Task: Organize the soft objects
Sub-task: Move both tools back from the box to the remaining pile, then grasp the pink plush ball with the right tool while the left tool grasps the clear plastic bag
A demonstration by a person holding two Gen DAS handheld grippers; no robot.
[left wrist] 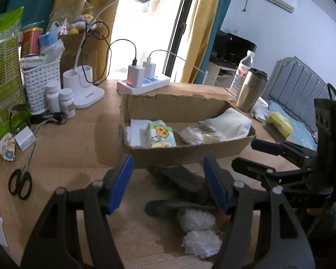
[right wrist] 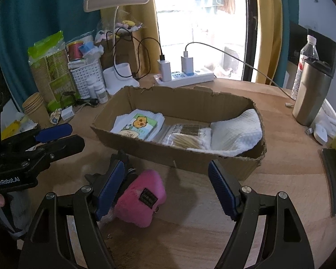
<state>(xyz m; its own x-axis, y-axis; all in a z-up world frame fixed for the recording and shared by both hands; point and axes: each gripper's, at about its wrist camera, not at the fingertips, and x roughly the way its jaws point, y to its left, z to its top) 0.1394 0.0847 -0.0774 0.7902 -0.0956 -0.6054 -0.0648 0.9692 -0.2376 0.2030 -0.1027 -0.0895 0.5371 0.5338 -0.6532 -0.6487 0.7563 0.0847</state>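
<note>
A torn cardboard box [right wrist: 179, 154] is seen on the wooden worktop [right wrist: 280, 168]. Inside it, from left to right, lie a tissue pack printed with a yellow cartoon face [right wrist: 138, 124], laid on folded white cloth, a clear bag of cotton swabs [right wrist: 186, 137] and a white quilted towel [right wrist: 237, 132]. Writing on the tissue pack is too small to be read.

On the worktop just in front of the box, a pink plush item [right wrist: 143, 197] is found, carrying a small dark sewn label whose letters cannot be made out. It lies beside the left finger of the right hand-held gripper [right wrist: 166, 190], whose jaws are spread wide with nothing held between them. In the left wrist view, two white bubble-wrapped bundles [left wrist: 198, 231] and a black strap [left wrist: 174, 204] are seen near the pink item's place.

The left hand-held gripper [left wrist: 166, 183] is likewise held wide open and empty above the worktop. On its body, seen from the right wrist view, the marking "GenRobot.AI" can be read.

Behind the box, a white power strip [right wrist: 186, 77] with two chargers plugged in, a white desk lamp [right wrist: 117, 0], a steel tumbler [right wrist: 311, 94] and a water bottle [right wrist: 308, 51] with a red label are placed. Black scissors [left wrist: 20, 181] lie at the left.
</note>
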